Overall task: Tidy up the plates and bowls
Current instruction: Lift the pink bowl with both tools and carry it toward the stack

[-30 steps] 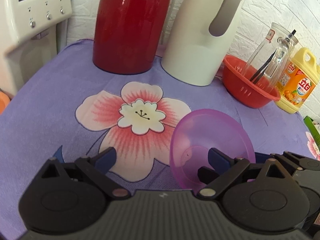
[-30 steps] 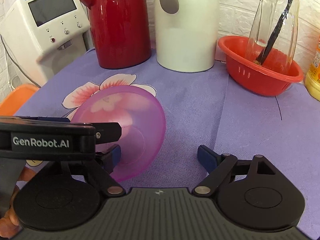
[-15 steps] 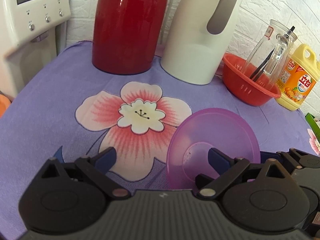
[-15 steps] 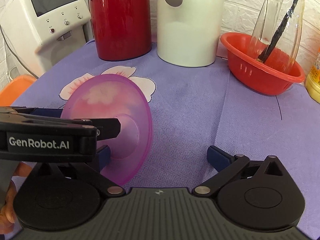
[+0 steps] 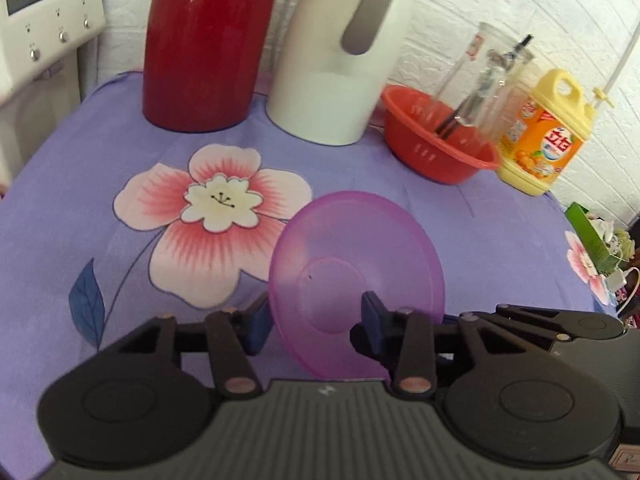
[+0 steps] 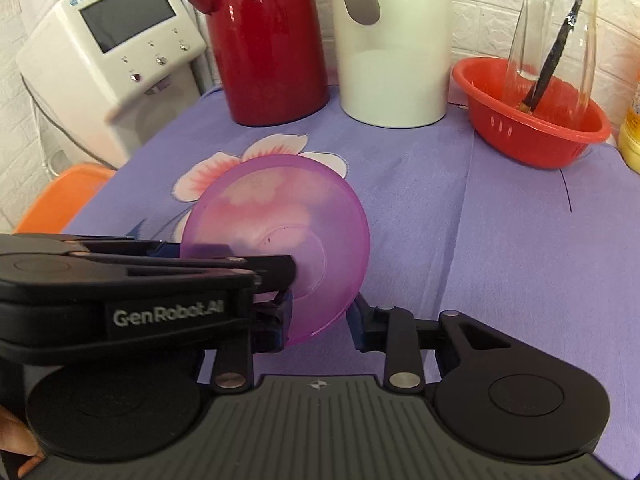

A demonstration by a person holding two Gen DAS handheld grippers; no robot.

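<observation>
Two grippers are pinching one purple bowl: left gripper and right gripper have both just been closing, fingers now clamping its rim from opposite sides. Tipped on edge, the bowl is hanging in front of the white jug, left of the red basket, mouth facing right. Both hands are equally near.

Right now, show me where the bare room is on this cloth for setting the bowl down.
Free: the purple cloth right of the purple bowl, in front of the white thermos and red strainer basket; also the flower print in front of the red thermos. Crowded: the back row along the wall, from thermoses to yellow detergent bottle.
</observation>
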